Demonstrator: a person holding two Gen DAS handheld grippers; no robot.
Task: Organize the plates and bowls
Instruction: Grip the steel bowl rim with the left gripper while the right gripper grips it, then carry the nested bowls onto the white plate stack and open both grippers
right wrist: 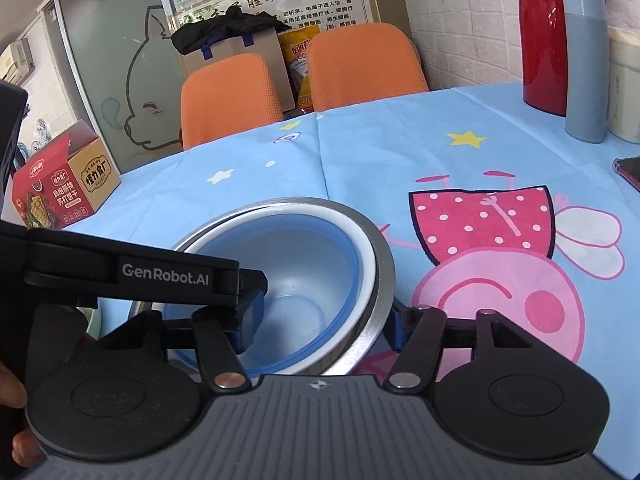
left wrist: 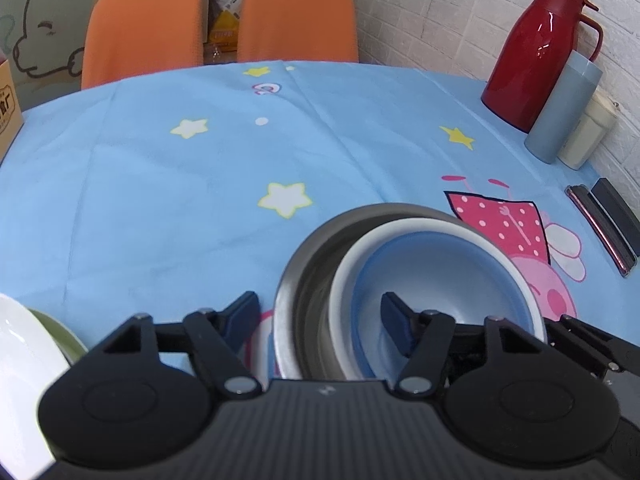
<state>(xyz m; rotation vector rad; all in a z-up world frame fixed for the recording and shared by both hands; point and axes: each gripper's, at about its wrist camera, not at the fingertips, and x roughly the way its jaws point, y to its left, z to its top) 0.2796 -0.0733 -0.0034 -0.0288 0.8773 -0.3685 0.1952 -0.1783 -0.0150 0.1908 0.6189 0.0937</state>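
- The left claw [left wrist: 320, 320] straddles the near-left wall of the nested bowls: one finger outside the steel bowl [left wrist: 308, 280], the other inside the blue bowl [left wrist: 432, 276]; whether the pads press I cannot tell.
- The right claw [right wrist: 324, 320] straddles the stack's right wall the same way, and its grip is equally unclear.
- Three bowls already sit nested, blue inside white bowl [left wrist: 404, 226] inside steel, near the front edge of the bench [left wrist: 160, 200].
- A white plate [left wrist: 20, 344] and a green dish [left wrist: 60, 332] at the front-left corner look still unsorted.
- Farther off, by the right edge, stand a red jug [left wrist: 536, 60] and a grey flask [left wrist: 560, 112].
- Beyond the far edge are two orange chairs [left wrist: 296, 16] and a brick wall [left wrist: 440, 12].
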